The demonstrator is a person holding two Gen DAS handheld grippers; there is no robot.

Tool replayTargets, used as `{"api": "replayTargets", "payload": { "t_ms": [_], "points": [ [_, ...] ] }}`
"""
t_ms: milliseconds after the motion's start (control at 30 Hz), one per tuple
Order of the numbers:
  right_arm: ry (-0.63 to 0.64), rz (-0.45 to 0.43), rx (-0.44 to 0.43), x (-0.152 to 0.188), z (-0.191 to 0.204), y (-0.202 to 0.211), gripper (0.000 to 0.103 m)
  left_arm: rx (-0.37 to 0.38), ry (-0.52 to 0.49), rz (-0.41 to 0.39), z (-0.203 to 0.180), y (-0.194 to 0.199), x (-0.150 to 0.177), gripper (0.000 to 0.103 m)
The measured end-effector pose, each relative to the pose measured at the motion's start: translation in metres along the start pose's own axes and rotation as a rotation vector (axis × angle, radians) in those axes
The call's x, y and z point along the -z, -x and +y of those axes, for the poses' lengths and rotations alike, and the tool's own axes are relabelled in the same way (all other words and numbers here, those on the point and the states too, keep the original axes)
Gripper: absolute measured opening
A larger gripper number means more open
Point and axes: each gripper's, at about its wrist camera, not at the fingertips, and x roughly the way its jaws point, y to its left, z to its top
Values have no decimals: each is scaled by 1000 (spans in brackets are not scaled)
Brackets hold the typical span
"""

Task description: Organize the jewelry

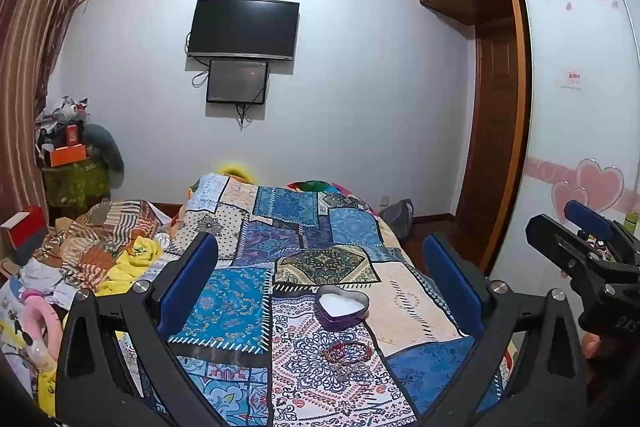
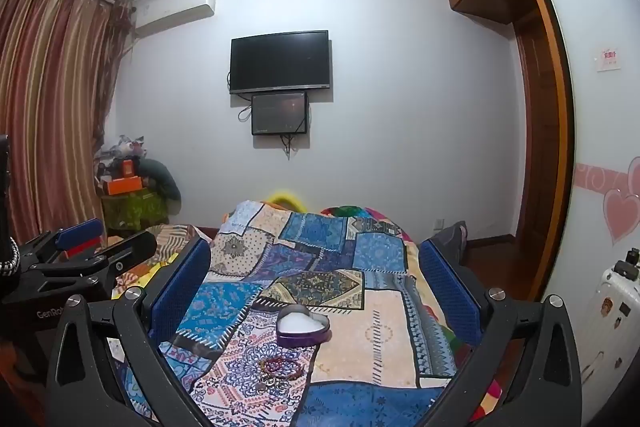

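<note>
Since both grippers hang above the near end of the bed (image 1: 404, 299) with nothing held, the step in hand looks like the first pick. Left gripper (image 1: 320, 287): fingers spread wide, empty. Right gripper (image 2: 316, 291): same, wide apart and empty.

Jewelry pile (image 1: 346, 355), reddish bead bracelets plus some smaller metal pieces, lies on the patchwork quilt (image 1: 352, 227) toward the near edge of the bed. Heart-shaped tin (image 1: 343, 307) sits just beyond it, lid off, pale lining showing, apart from the pile.

My read on doing it well:
- Take one bracelet at a time; the loops look tangled, so lifting the whole pile risks dragging strays.
- Come down near vertical and pinch a single strand where it sits clear of the others.
- Quilt is soft, so avoid pressing deep or the fingers grab fabric too.
- Tin is light; brace it with the other gripper if it slides on release.
</note>
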Motion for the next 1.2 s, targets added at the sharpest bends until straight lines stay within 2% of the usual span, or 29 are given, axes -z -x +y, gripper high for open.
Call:
{"api": "replayTargets", "payload": {
  "t_ms": [1200],
  "points": [
    [-19, 27, -10, 5, -6, -7, 103, -13, 16, 15, 1, -12, 12, 103]
  ]
}}
